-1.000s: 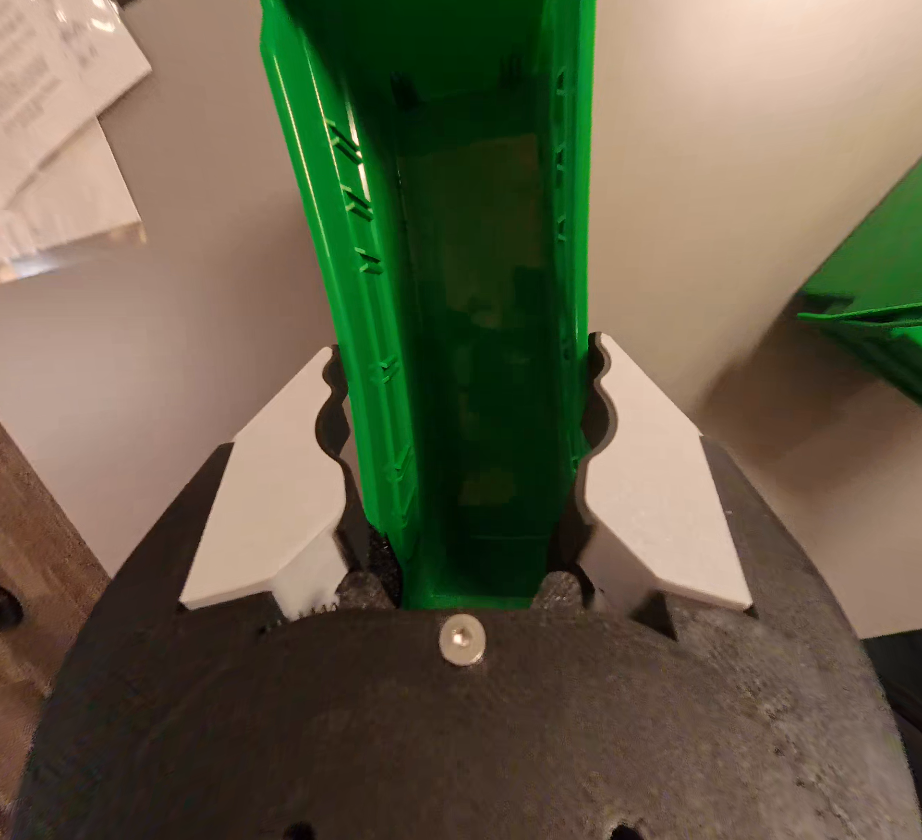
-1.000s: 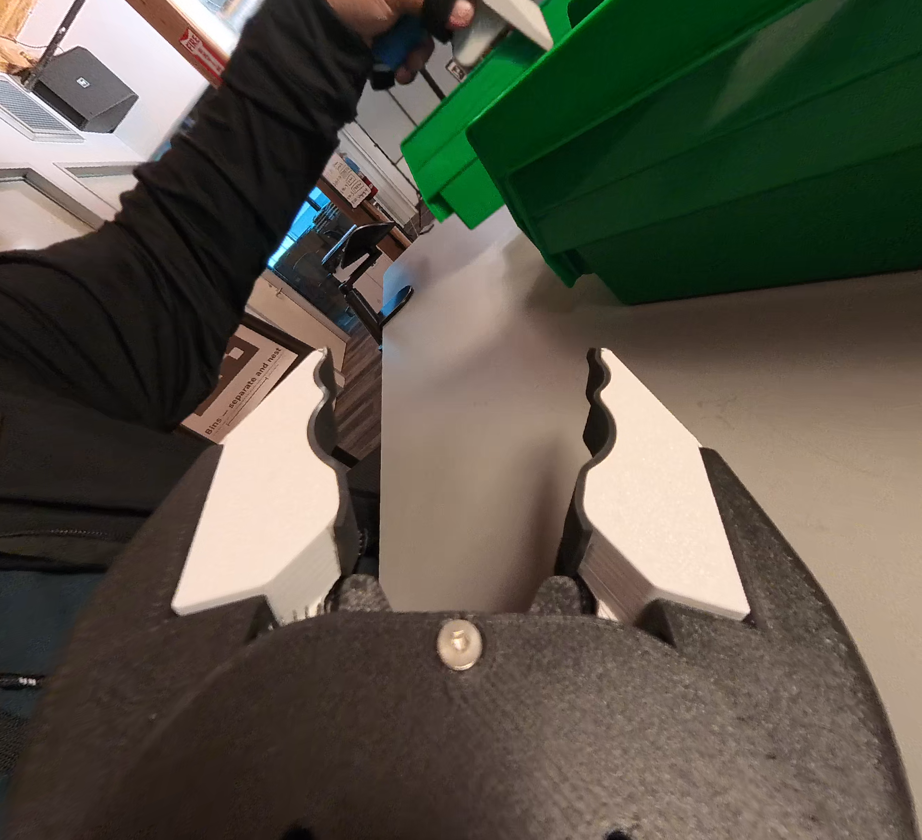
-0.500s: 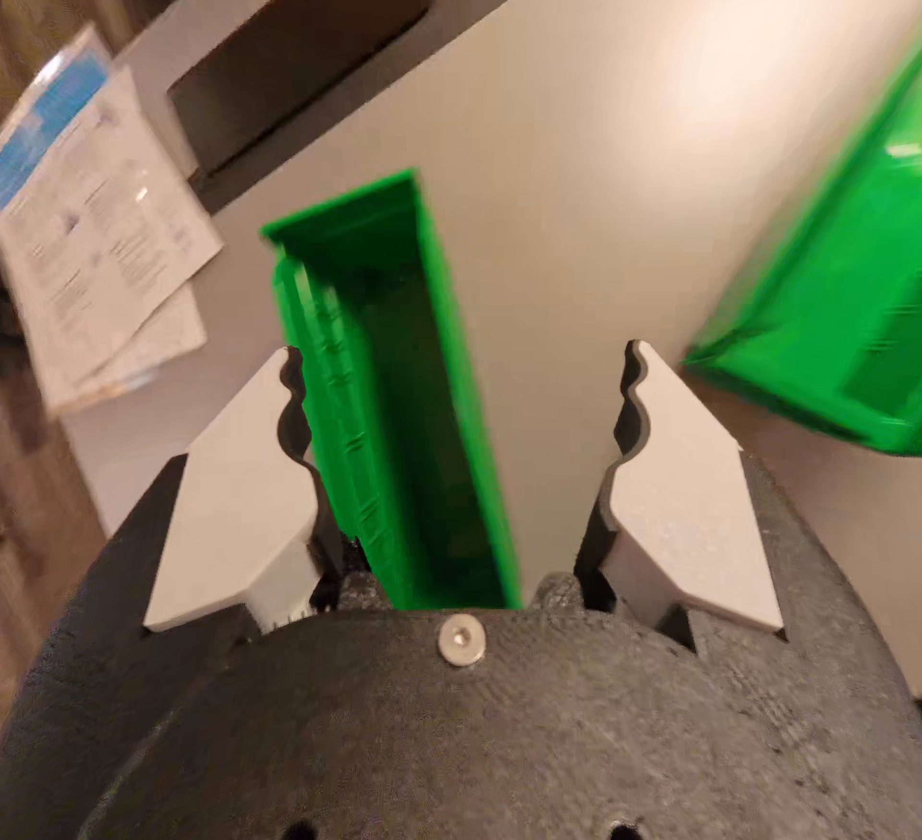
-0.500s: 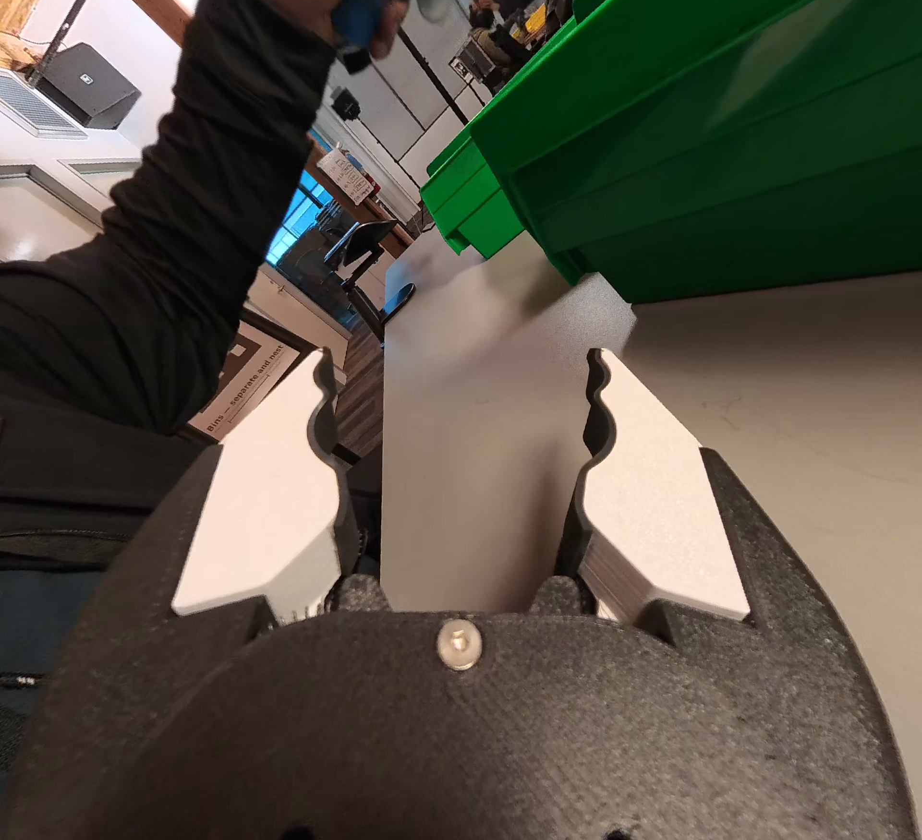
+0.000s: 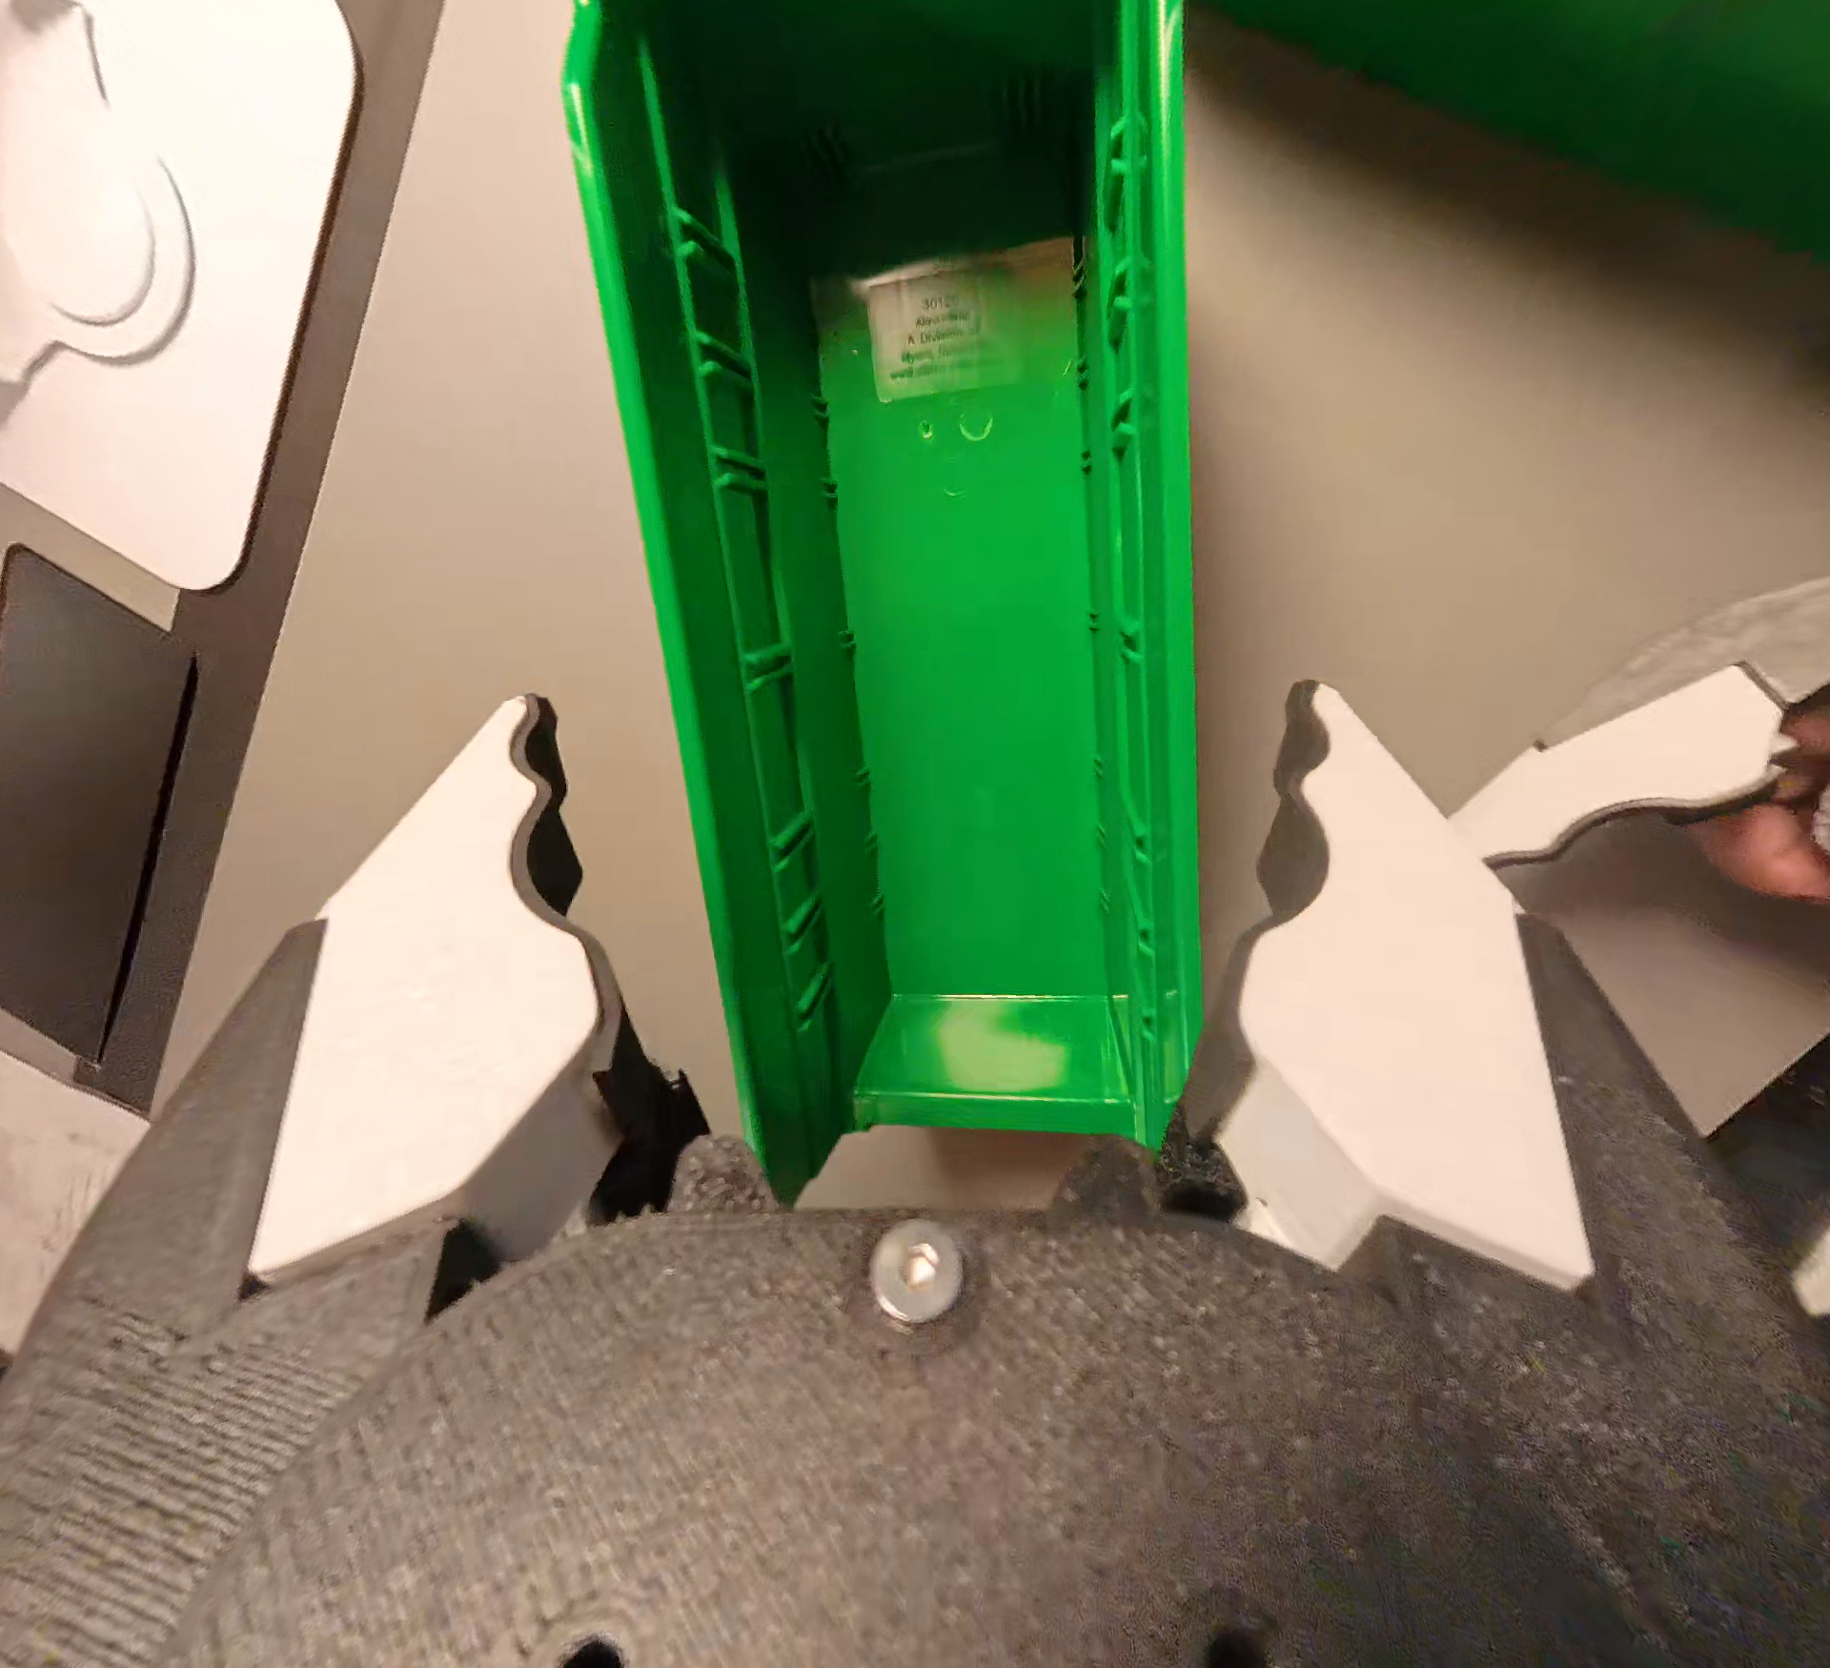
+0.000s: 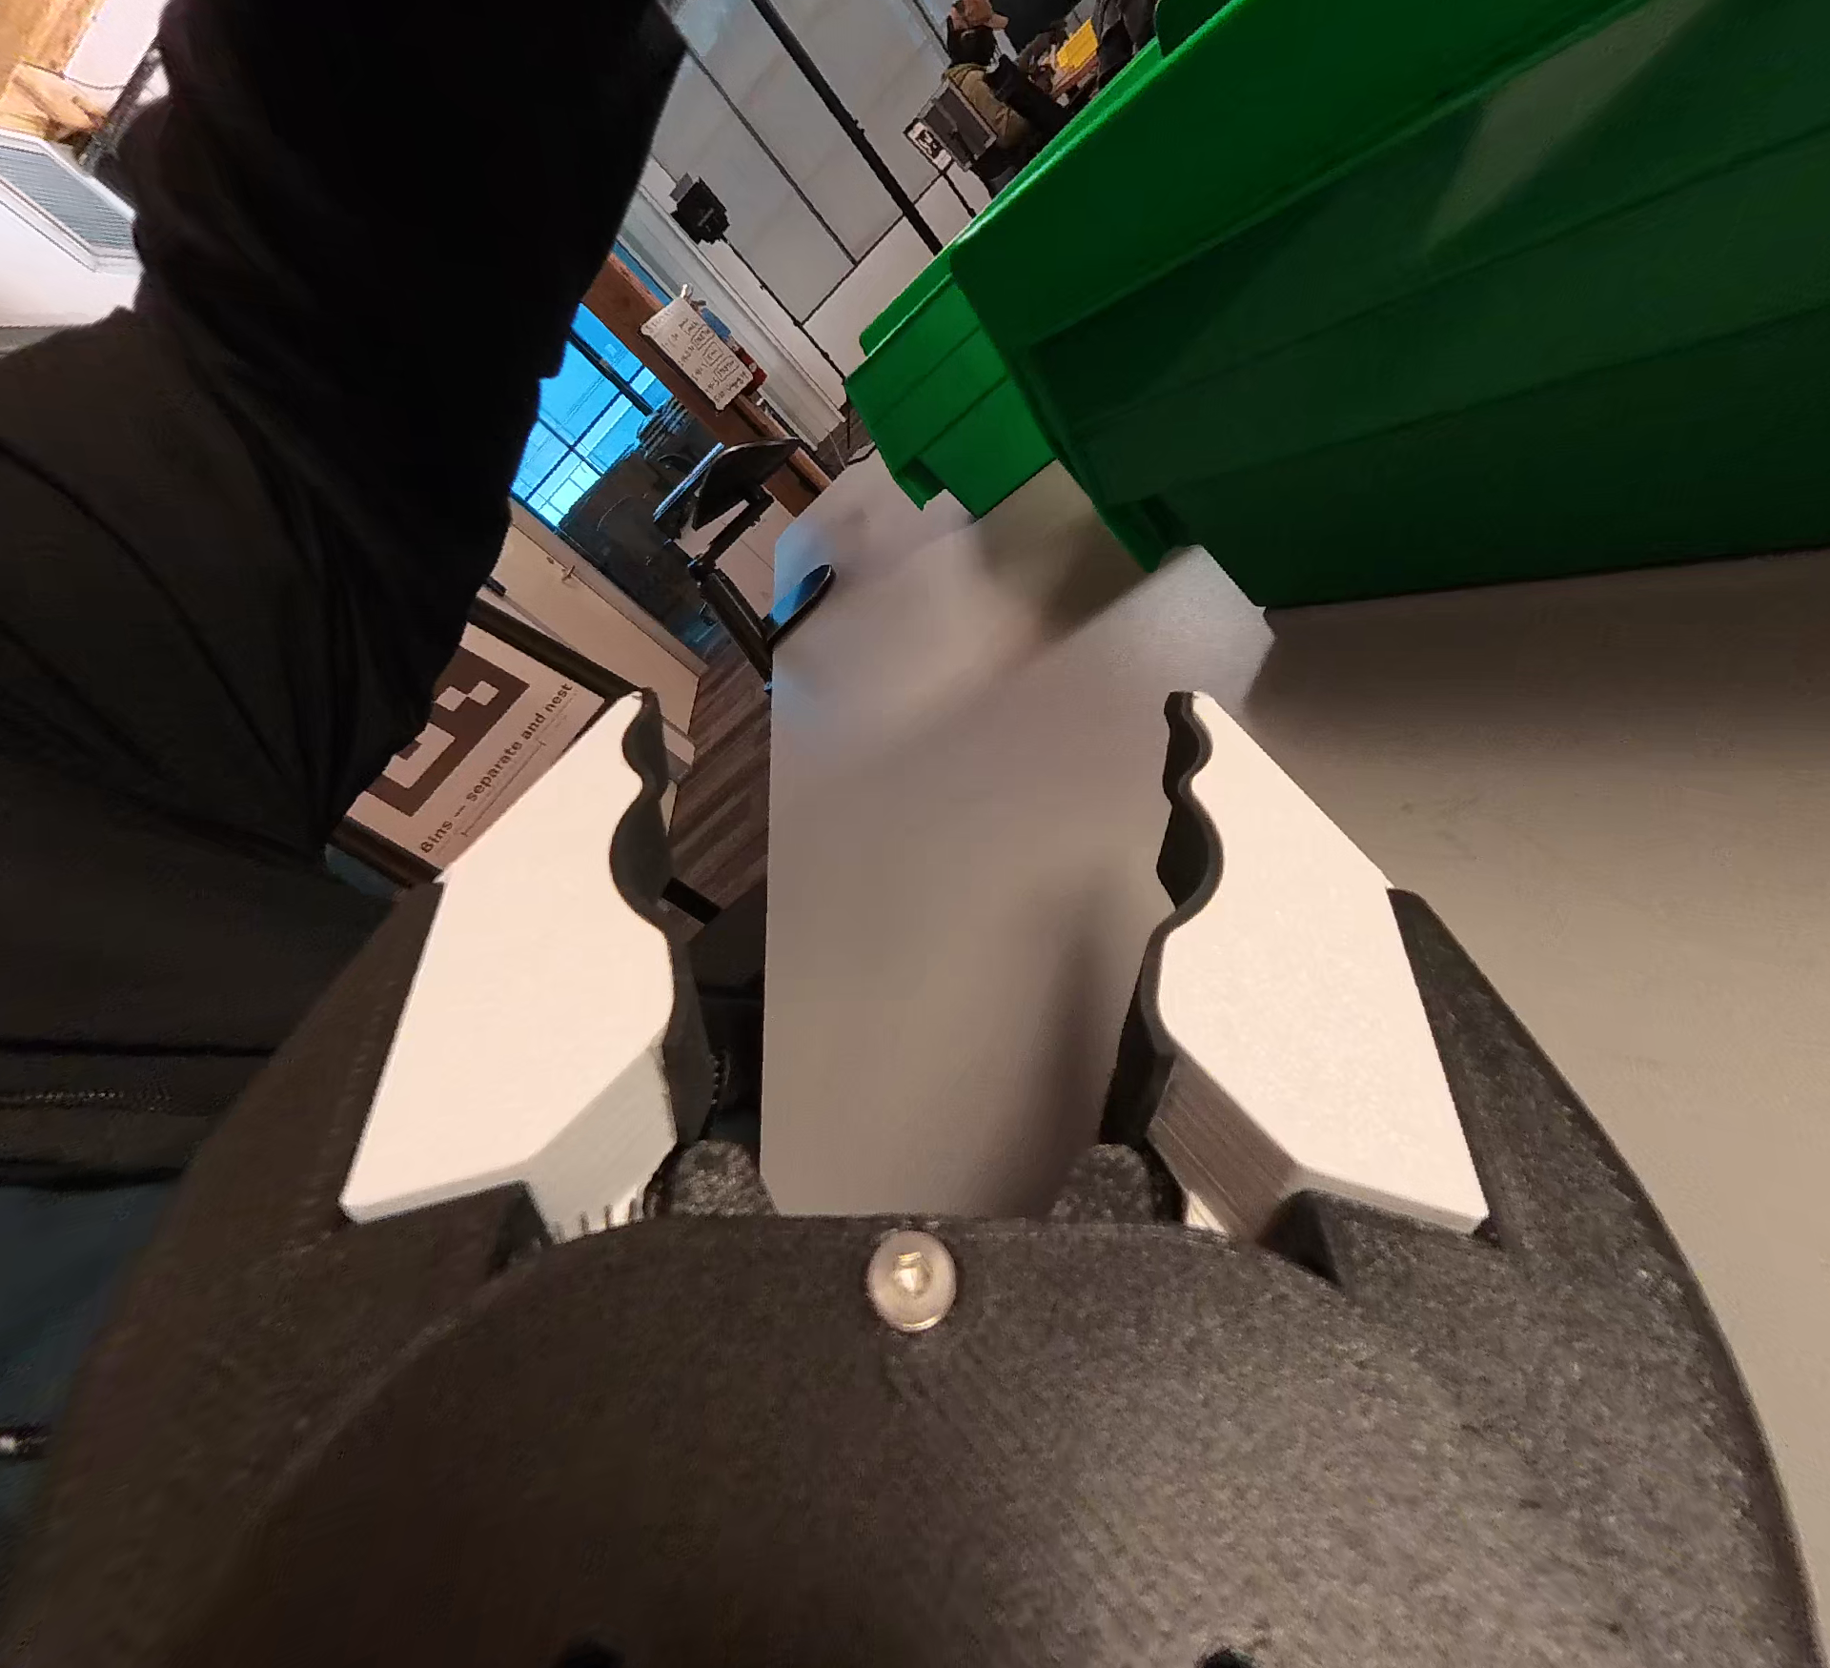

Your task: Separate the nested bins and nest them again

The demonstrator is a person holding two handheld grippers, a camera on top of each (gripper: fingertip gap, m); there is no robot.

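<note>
The left gripper [image 5: 916, 789] now stands spread, both pads [image 5: 465, 907] clear of the narrow green bin [image 5: 951, 729] that lies between them on the grey table [image 5: 1436, 452]; 1 second ago those pads were clamped on this bin's walls with it lifted, and half a second ago they had already let go. That reads as 1 bin freed and set down, so the separating half looks done for this one. The right gripper [image 6: 906, 838] is likewise spread with only bare tabletop between its fingers, unchanged over that second, low at the near edge of the table. Far right of it sit the larger green bins [image 6: 1436, 313], apparently 2 side by side, though whether either has another nested inside cannot be told. The bin's far end is cut off at the frame top, motion blur smears the tabletop, and a black sleeve [image 6: 297, 333] hides the left gripper from the right view.
</note>
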